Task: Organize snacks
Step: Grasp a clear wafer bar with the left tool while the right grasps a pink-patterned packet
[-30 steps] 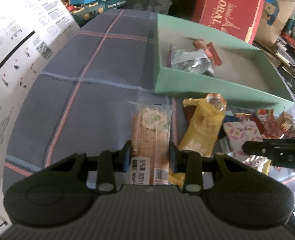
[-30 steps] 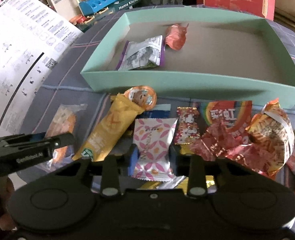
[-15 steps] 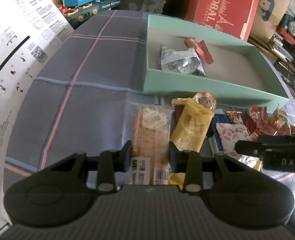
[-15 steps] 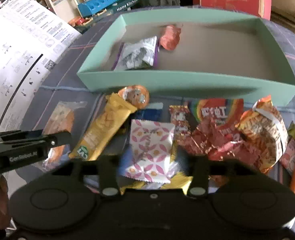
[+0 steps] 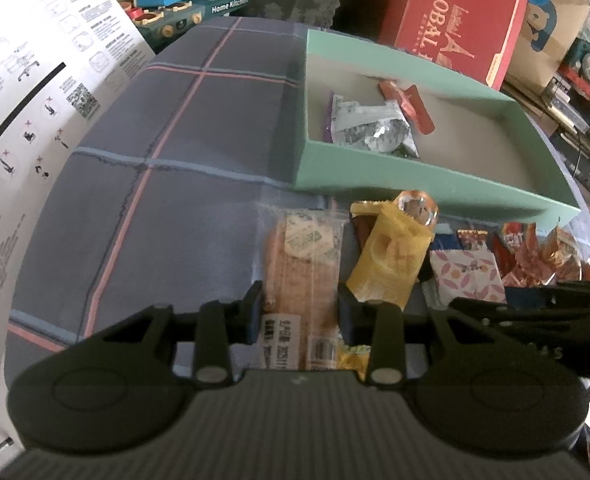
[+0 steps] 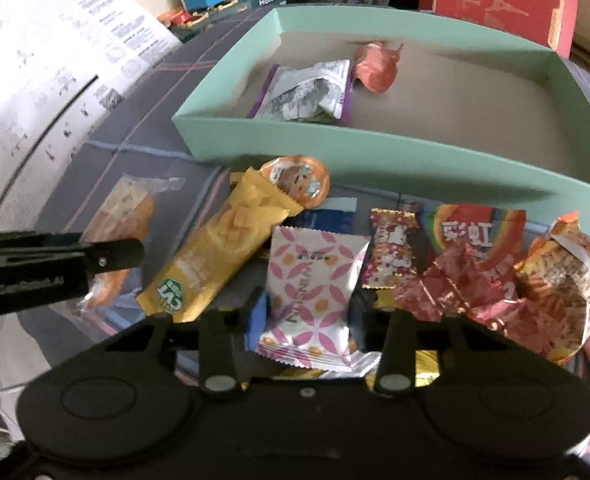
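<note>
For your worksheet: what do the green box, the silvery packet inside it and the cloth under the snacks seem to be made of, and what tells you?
Green box: probably cardboard, matte; thin flat walls, plain greyish floor.
Silvery packet: likely metallised plastic film; crinkled, with bright glints.
Cloth: seemingly woven fabric, dull blue-grey with pink and blue lines; slight puckers.

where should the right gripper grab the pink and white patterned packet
Across its near, lower half, coming from above and the near side. The pink and white packet lies flat, long axis pointing away, and the right gripper already straddles its two long edges.
</note>
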The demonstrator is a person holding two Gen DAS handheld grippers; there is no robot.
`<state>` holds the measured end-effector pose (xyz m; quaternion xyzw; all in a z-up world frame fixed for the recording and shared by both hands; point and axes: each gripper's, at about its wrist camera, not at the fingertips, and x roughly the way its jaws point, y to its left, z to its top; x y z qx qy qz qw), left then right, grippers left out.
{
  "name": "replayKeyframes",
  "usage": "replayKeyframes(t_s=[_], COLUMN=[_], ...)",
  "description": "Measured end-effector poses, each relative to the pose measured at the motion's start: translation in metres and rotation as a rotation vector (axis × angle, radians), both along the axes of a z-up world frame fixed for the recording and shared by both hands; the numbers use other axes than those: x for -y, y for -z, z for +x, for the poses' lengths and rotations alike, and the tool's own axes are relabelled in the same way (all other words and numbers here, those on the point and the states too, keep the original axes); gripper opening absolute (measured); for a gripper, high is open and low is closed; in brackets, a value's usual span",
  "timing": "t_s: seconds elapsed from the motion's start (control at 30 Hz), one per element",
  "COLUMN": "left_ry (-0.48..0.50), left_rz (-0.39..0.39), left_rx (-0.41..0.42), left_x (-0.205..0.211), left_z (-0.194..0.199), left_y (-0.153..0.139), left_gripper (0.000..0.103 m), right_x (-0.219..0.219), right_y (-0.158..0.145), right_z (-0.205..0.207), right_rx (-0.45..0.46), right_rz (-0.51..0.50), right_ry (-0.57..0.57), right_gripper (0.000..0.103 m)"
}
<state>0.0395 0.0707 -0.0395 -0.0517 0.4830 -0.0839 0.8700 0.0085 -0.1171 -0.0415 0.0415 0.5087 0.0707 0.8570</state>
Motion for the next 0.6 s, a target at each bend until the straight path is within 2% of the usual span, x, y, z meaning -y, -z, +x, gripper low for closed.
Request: replayKeyframes(t_s=[0.07, 0.23, 0.27, 0.3, 0.37, 0.5, 0.6], left_ry=[0.006, 0.023, 0.023, 0.022, 0.017, 0.003, -0.003], left_rz=[-0.003, 0.005, 0.003, 0.003, 0.0, -0.018, -0.031], left_rx=[0.009, 0.025, 0.023, 0.022, 0.019, 0.013, 0.006], left_x=[0.001, 0.008, 0.009, 0.008, 0.007, 0.002, -0.003], left_z=[0.001, 0.002, 0.002, 0.002, 0.002, 0.002, 0.003], left_y=[-0.003, -0.008, -0.008, -0.007, -0.006, -0.003, -0.001], left_gripper=[0.036, 0.036, 0.036, 0.036, 0.036, 0.036, 0.036], right_x=[0.005, 0.005, 0.004, 0.004, 0.003, -0.006, -0.019], right_y=[-0.004, -0.003, -0.004, -0.005, -0.009, -0.012, -0.002], right_z=[-0.002, -0.002, -0.003, -0.003, -0.006, -0.007, -0.002], right_rx=[0.005, -0.009, -0.008, -0.004, 0.024, 0.038, 0.019], right_rz=[0.007, -0.025, -0.035, -0.049, -0.068, -0.072, -0.14], right_ry=[0.005, -0.012, -0.004, 0.004, 0.02, -0.002, -0.034], right_gripper=[0.033, 0.033, 0.039, 0.054, 0.077, 0.077, 0.078])
